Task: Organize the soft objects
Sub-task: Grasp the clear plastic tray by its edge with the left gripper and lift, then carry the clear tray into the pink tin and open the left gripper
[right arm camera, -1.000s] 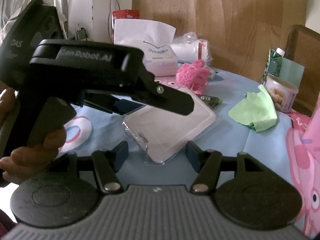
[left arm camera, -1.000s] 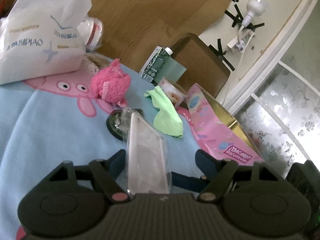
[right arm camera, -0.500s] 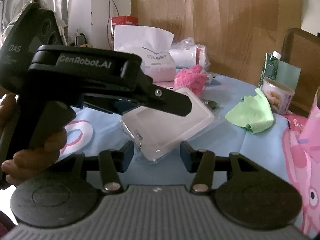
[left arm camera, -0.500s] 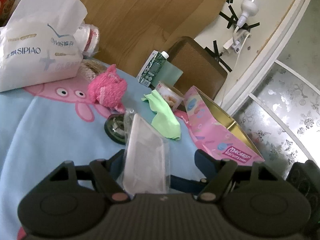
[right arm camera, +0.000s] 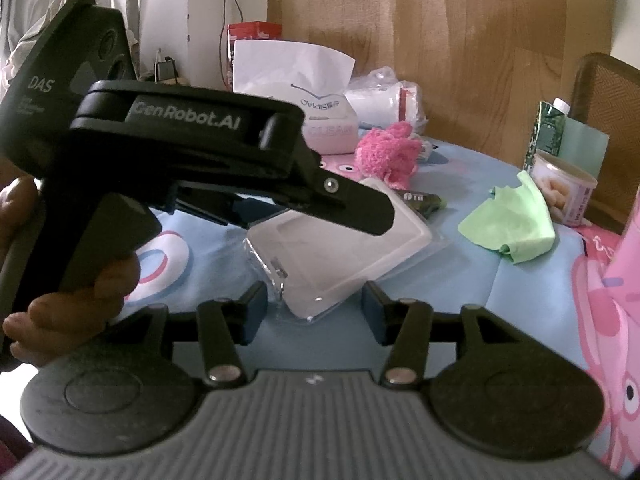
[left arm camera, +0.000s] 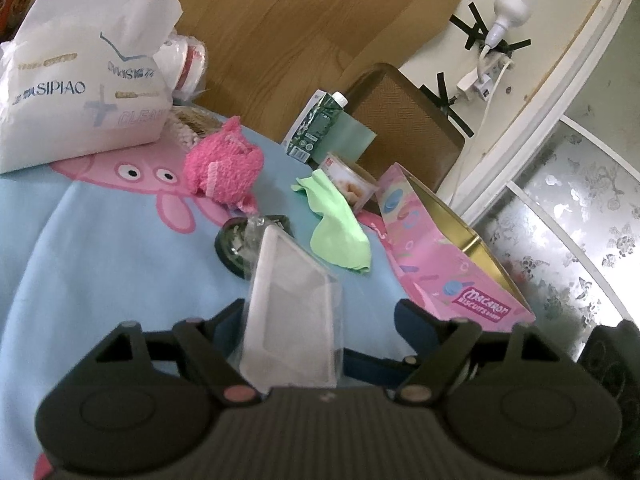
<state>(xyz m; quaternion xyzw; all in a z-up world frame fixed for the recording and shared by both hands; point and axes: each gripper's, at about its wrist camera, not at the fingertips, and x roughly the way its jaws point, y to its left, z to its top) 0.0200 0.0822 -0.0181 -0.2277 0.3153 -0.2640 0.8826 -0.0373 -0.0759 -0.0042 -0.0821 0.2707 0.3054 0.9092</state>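
the left gripper point(left arm camera: 318, 316) holds its two dark blue fingers point(left arm camera: 230, 318) wide apart, and a clear plastic case point(left arm camera: 294, 312) stands tilted on edge between them, close against the near-left finger and well clear of the other; whether it is pinched anywhere cannot be told from this view. in the right wrist view the same left gripper point(right arm camera: 362, 210) crosses the frame from the left with a black finger lying over the top of the clear plastic case point(right arm camera: 340, 256), and a hand point(right arm camera: 72, 288) wraps its handle. the right gripper point(right arm camera: 314, 312) is spread open just below the case's near corner, its fingers point(right arm camera: 250, 312) on either side of that corner and not touching it.

taking the clear plastic case as the landmark: a dark round object point(left arm camera: 236, 244) lies right behind it on the blue peppa pig tablecloth point(left arm camera: 100, 264). a pink fluffy cloth point(left arm camera: 222, 172) sits bunched farther behind and to the left. a light green cloth point(left arm camera: 338, 228) lies crumpled behind and to the right, its far end against a small snack tub point(left arm camera: 352, 182). a green drink carton point(left arm camera: 316, 126) stands beyond that tub. a pink macaron biscuit tin point(left arm camera: 440, 256) stands open at the right. a white tissue pack point(left arm camera: 80, 88) sits far back on the left.
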